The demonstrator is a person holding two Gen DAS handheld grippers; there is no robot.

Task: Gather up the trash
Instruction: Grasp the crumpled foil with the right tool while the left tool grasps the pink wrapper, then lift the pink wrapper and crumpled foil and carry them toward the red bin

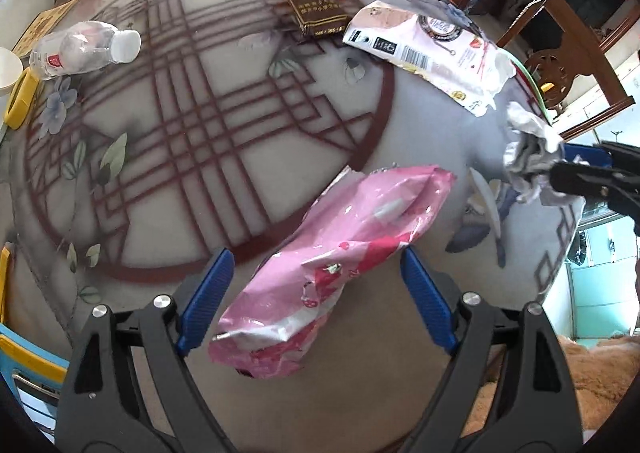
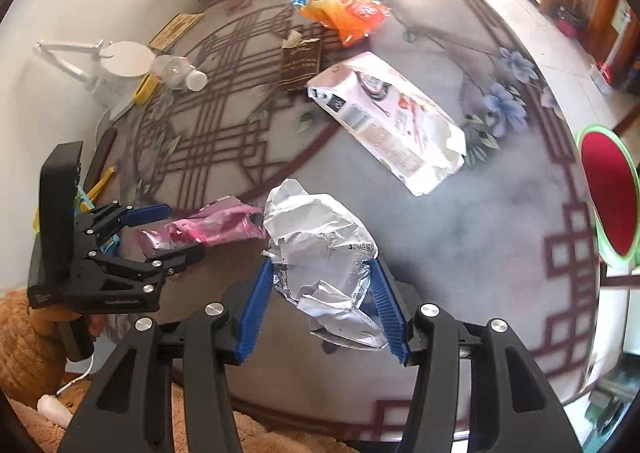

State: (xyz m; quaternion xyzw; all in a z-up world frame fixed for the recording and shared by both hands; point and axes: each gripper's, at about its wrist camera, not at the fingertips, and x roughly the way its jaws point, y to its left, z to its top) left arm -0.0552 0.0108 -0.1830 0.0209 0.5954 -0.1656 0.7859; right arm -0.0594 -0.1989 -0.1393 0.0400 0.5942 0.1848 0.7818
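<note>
Right hand-held gripper point(image 2: 322, 303) pinching crumpled silver foil wrapper point(image 2: 320, 241): light, crushable. Left hand-held gripper point(image 1: 316, 299) spread around glossy pink plastic snack bag point(image 1: 328, 253): slippery, limp; grip mid-body.

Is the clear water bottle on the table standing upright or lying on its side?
Lying on its side. The water bottle rests lengthwise on the table, its white cap pointing sideways. Both views show this.
</note>
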